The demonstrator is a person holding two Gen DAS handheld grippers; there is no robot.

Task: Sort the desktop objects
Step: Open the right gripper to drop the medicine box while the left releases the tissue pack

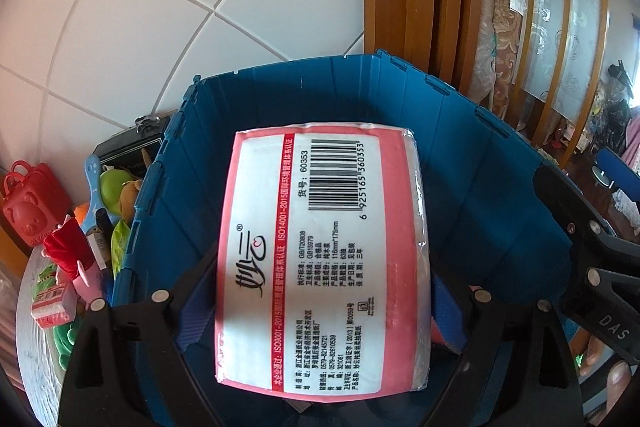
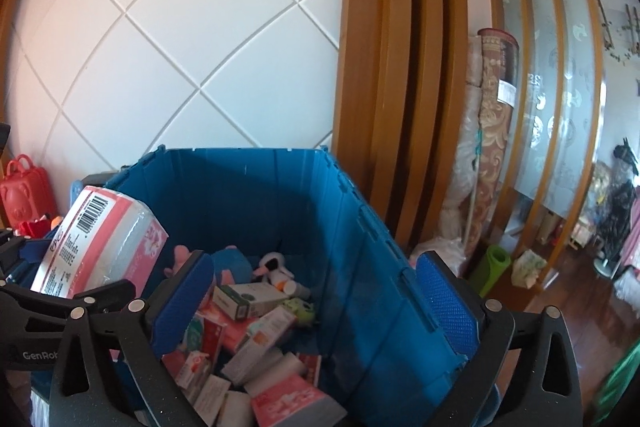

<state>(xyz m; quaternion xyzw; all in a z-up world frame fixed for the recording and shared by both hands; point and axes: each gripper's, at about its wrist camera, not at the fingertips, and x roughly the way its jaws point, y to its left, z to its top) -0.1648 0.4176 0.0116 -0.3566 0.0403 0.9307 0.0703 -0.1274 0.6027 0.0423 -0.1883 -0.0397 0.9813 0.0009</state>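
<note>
My left gripper (image 1: 320, 311) is shut on a pink-and-white tissue pack (image 1: 324, 259) with a barcode label, held over the open blue crate (image 1: 480, 155). The same pack (image 2: 100, 243) shows at the left of the right wrist view, above the crate's left rim. My right gripper (image 2: 316, 299) is open and empty, its blue pads (image 2: 448, 303) straddling the crate's right wall (image 2: 360, 267). Inside the crate lie several boxes, tissue packs (image 2: 288, 399) and small plush toys (image 2: 276, 267).
Left of the crate, a round table edge (image 1: 36, 339) carries a red bear-shaped case (image 1: 32, 207), a blue hand fan, green toys and small packets. A white tiled wall is behind. Wooden door frame, rolled carpets (image 2: 492, 155) and a green mat stand to the right.
</note>
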